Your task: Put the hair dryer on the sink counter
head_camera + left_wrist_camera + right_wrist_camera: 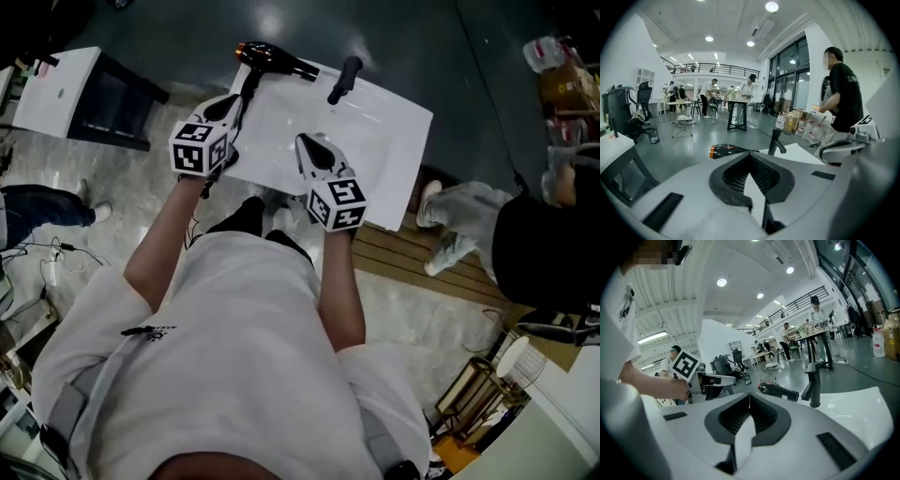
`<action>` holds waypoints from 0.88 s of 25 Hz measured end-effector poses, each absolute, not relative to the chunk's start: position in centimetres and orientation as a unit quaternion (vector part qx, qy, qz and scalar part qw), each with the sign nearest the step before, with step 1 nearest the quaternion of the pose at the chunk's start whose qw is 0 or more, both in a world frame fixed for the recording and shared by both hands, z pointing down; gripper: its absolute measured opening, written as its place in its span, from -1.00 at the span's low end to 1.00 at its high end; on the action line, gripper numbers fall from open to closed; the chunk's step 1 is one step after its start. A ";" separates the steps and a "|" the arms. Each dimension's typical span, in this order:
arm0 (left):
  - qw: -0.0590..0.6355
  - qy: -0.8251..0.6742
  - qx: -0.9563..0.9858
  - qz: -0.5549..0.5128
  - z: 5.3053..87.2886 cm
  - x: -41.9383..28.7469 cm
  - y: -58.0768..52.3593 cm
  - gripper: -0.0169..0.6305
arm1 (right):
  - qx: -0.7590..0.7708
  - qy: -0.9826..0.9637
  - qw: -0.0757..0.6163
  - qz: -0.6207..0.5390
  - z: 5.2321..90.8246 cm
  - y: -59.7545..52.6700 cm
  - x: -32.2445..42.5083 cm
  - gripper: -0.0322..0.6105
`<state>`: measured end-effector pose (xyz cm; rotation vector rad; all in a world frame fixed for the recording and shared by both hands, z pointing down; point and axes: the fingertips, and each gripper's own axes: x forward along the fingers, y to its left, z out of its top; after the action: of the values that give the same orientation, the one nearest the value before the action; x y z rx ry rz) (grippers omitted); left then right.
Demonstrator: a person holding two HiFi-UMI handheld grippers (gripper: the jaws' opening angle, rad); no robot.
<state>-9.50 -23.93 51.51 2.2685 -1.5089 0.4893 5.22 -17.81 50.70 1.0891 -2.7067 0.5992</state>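
The hair dryer point(274, 59), black with an orange end, lies on the far left corner of the white sink counter point(380, 141), its handle pointing back toward me. A black faucet point(344, 79) stands just right of it. My left gripper point(234, 101) hovers over the counter's left edge just short of the handle, jaws shut with nothing between them. In the left gripper view the hair dryer point(725, 150) lies beyond the left gripper point(749, 157). My right gripper point(307, 142) is over the basin, also shut and empty; its view shows the hair dryer point(780, 391) and the faucet point(813, 383).
A white cabinet point(56, 89) stands at the left. A person in black point(544, 234) stands close at the right of the sink, beside wooden floor slats point(422, 262). Boxes and bottles point(797, 123) sit on the floor beyond the faucet point(776, 140).
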 end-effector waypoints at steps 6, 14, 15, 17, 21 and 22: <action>0.181 -0.536 0.809 0.161 50.2 -8.5 -21.8 -0.94 | 0.363 -0.909 0.074 0.190 49.6 -16.7 6.8 -0.88; 0.163 -0.545 0.809 0.151 48.7 -8.6 -19.5 -0.94 | 0.358 -0.913 0.068 0.184 49.3 -15.7 8.1 -0.88; 0.160 -0.546 0.809 0.150 48.5 -8.6 -19.3 -0.94 | 0.358 -0.913 0.068 0.184 49.3 -15.7 8.1 -0.88; 0.156 -0.545 0.810 0.149 48.1 -8.7 -18.8 -0.94 | 0.356 -0.914 0.069 0.182 49.0 -15.5 8.1 -0.88; 0.153 -0.544 0.812 0.145 47.7 -8.9 -18.1 -0.94 | 0.351 -0.917 0.066 0.175 48.2 -15.4 7.8 -0.88; 0.152 -0.543 0.813 0.145 47.6 -8.9 -17.9 -0.94 | 0.351 -0.918 0.065 0.172 48.0 -15.4 7.7 -0.88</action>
<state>-8.94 -17.95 47.57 2.3340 -1.5575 0.4155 7.73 -15.40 47.99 1.0598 -2.7715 0.5196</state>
